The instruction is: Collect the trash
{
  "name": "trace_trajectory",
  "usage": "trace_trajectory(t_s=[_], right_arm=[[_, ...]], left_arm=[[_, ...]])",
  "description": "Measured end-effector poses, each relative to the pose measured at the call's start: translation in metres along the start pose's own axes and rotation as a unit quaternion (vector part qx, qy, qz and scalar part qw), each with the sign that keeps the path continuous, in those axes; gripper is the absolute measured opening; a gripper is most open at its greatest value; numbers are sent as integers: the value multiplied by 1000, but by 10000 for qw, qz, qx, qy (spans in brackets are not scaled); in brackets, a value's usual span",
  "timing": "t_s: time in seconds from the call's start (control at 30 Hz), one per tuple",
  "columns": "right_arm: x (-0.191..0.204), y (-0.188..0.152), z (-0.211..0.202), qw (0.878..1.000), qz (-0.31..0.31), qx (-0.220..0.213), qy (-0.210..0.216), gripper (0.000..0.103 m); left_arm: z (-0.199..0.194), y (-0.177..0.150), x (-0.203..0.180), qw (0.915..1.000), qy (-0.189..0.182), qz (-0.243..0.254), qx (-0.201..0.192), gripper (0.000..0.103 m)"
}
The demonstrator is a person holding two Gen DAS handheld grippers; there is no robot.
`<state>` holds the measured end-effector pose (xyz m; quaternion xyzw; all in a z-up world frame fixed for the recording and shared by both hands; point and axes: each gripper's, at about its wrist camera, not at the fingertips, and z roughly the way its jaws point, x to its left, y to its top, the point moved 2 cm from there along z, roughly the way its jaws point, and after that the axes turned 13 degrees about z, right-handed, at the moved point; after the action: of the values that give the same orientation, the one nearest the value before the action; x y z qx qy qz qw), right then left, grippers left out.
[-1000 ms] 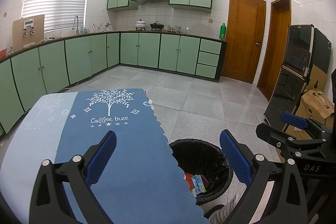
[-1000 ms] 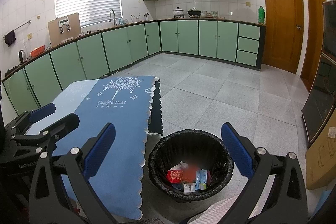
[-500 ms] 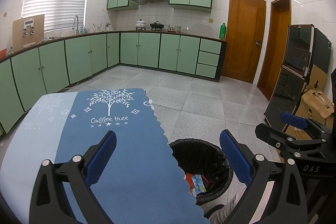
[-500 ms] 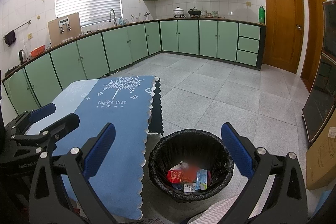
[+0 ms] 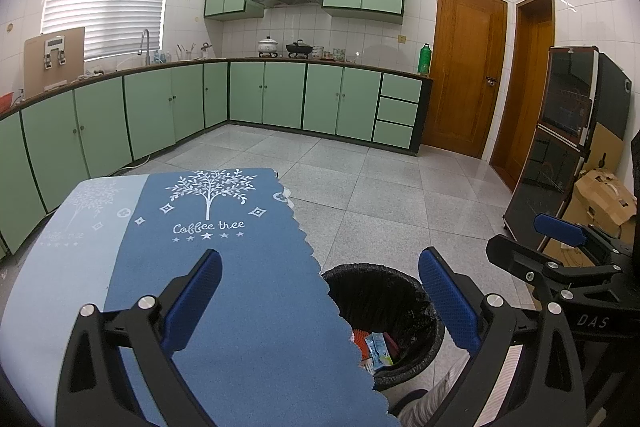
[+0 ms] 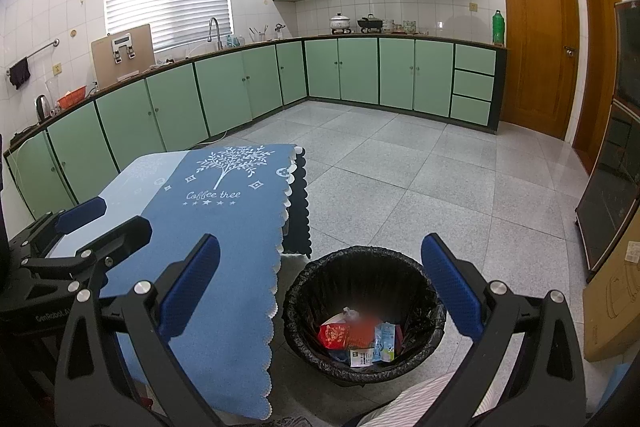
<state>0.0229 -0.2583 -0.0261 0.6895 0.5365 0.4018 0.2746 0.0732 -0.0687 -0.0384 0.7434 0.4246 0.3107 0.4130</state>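
A black-lined trash bin (image 6: 364,311) stands on the floor beside the table; it also shows in the left wrist view (image 5: 384,319). Inside lie several wrappers (image 6: 360,341), red, white and light blue. My right gripper (image 6: 320,283) is open and empty, held above the bin. My left gripper (image 5: 320,295) is open and empty, held over the table's right edge. Each gripper shows in the other's view: the right one (image 5: 560,251) and the left one (image 6: 80,231). No trash shows on the blue tablecloth (image 5: 224,267).
The table with the blue "Coffee tree" cloth (image 6: 216,211) fills the left. Green kitchen cabinets (image 6: 360,75) run along the far walls. A dark glass cabinet (image 5: 560,147) and cardboard boxes (image 5: 600,199) stand at the right. Grey tiled floor (image 6: 420,183) lies beyond.
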Motion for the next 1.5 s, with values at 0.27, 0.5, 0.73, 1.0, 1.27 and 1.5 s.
trace_trajectory(t_s=[0.27,0.5,0.73,1.0,1.27,1.5], right_arm=[[1,1,0,10000,-2,4,1,98],[1,0,0,10000,-1,6,3,98],[2,0,0,10000,0,5,4,98],[1,0,0,10000,2,13,6,98],[2,0,1,10000,-5,29,6,98],[3,0,1,10000,-4,36,5,98]], left_arm=[[0,0,0,10000,0,-1,4,97],[0,0,2,10000,1,-8,13,97],[0,0,3,10000,1,-10,19,97],[1,-1,4,10000,6,-19,25,97],[2,-4,5,10000,14,-40,37,97],[3,-3,3,10000,24,-52,52,97]])
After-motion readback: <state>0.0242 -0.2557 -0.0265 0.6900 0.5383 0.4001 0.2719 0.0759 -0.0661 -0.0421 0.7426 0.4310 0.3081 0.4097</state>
